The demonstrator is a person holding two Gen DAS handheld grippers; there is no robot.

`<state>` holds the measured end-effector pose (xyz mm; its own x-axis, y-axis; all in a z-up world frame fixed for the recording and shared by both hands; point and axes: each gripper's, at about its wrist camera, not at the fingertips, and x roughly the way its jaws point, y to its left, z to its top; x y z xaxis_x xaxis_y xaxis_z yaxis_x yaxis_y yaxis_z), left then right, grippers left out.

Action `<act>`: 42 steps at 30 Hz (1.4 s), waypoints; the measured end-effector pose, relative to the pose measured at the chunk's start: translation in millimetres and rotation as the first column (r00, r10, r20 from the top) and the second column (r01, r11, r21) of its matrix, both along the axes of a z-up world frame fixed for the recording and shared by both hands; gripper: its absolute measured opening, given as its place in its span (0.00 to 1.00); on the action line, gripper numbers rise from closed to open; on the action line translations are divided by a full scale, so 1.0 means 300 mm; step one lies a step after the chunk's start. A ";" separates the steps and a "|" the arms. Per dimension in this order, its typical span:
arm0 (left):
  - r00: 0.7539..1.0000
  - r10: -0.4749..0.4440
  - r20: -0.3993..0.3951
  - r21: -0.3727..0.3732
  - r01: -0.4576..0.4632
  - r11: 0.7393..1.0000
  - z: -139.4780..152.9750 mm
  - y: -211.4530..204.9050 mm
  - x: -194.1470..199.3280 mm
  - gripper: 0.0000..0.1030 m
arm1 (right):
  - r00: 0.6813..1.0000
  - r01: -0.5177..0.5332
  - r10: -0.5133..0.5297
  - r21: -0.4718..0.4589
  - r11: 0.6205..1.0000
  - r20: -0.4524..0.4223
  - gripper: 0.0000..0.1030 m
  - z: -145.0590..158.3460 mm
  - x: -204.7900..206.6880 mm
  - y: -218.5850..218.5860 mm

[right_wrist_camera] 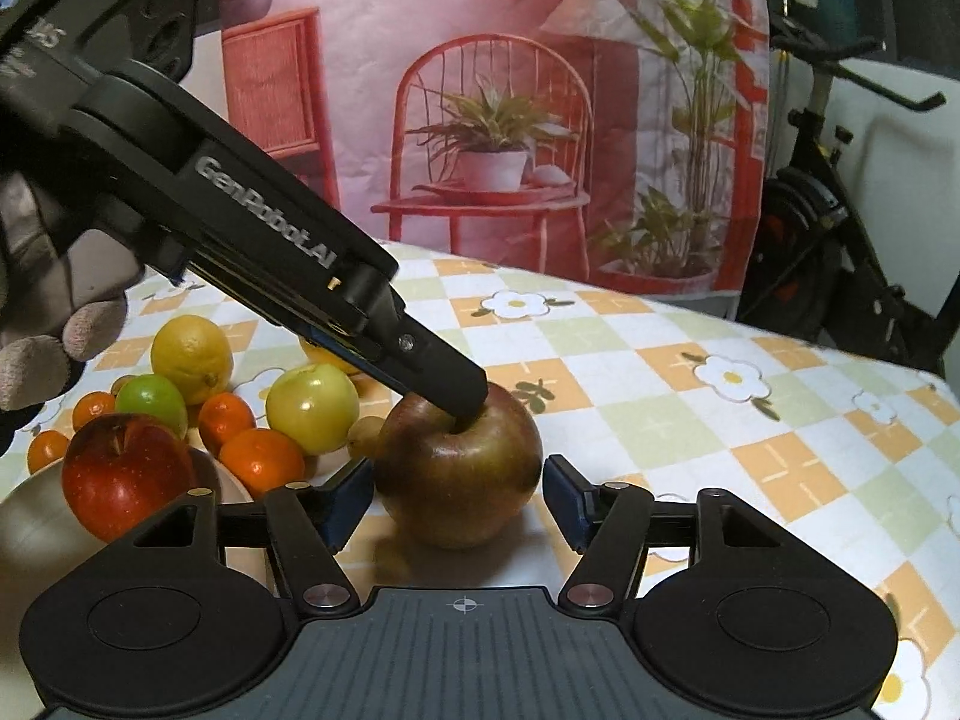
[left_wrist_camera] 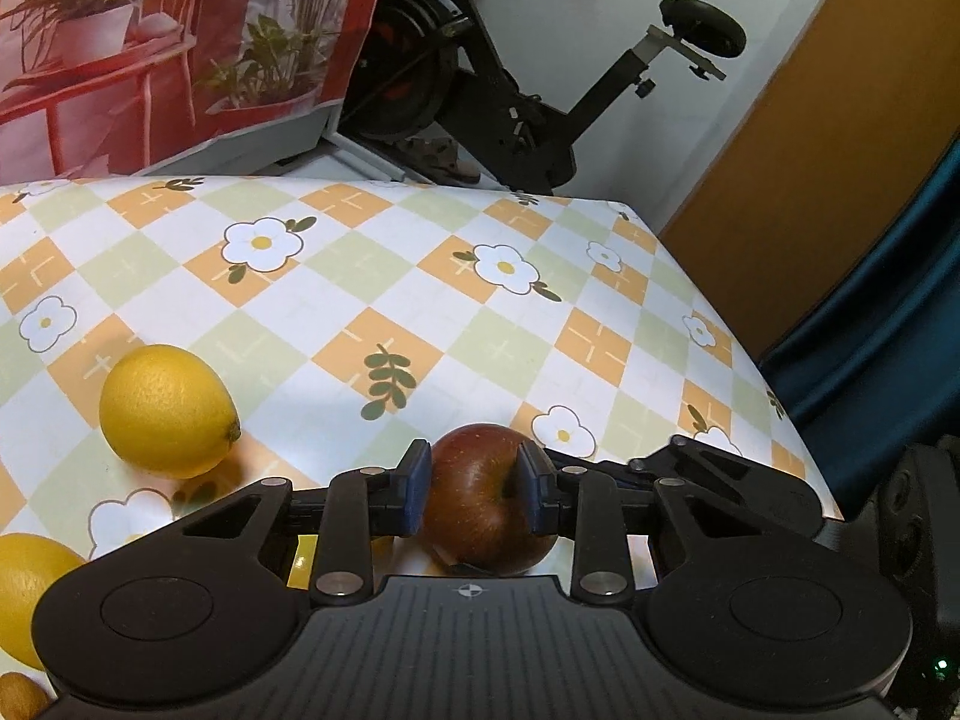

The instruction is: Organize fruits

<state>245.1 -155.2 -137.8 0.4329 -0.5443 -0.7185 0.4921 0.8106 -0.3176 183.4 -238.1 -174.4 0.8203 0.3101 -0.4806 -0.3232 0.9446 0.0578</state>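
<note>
My left gripper (left_wrist_camera: 474, 489) is clamped on the dark red apple (left_wrist_camera: 489, 498): both blue pads (left_wrist_camera: 417, 483) press its sides, one finger seated in the stem hollow. From the right wrist view, the same left gripper (right_wrist_camera: 447, 387) comes down at a slant from upper left onto the apple (right_wrist_camera: 459, 468), which rests on the checked flowered tablecloth (right_wrist_camera: 690, 420). My right gripper (right_wrist_camera: 459, 501) stands spread, its pads on either side of the apple; the left pad looks very near the skin, though I cannot confirm contact.

Left of the apple lies a cluster: a bright red apple (right_wrist_camera: 123, 474), a green apple (right_wrist_camera: 312, 408), a smaller green fruit (right_wrist_camera: 153, 399), several small oranges (right_wrist_camera: 261, 459) and a lemon (right_wrist_camera: 192, 357). A pale bowl (right_wrist_camera: 36, 516) sits at the left edge. In the left wrist view, a lemon (left_wrist_camera: 165, 411) lies well apart from the held apple.
</note>
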 end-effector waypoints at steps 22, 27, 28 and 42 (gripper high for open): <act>0.989 -0.141 0.045 0.005 0.141 0.990 0.136 0.070 -0.251 0.32 | 0.997 -0.072 0.072 0.049 0.996 0.000 0.56 0.141 -0.246 0.025; 0.990 -0.142 0.020 0.023 0.141 0.990 0.144 0.159 -0.360 0.32 | 0.990 -0.140 0.141 0.038 0.989 -0.025 0.56 0.158 -0.338 0.120; 0.990 -0.137 0.016 0.026 0.137 0.990 0.142 0.179 -0.378 0.32 | 0.988 -0.153 0.155 0.038 0.987 -0.030 0.56 0.159 -0.354 0.143; 0.999 -0.001 -0.053 0.055 0.004 0.998 0.046 0.458 -0.422 0.32 | 0.943 -0.313 0.320 0.080 0.946 -0.096 0.56 0.075 -0.346 0.440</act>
<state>118.6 -17.8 -124.0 0.3924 -0.5046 -0.7690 0.4780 0.8262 -0.2982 79.6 -106.0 -151.9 0.6199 0.5775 -0.5312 -0.5935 0.7879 0.1640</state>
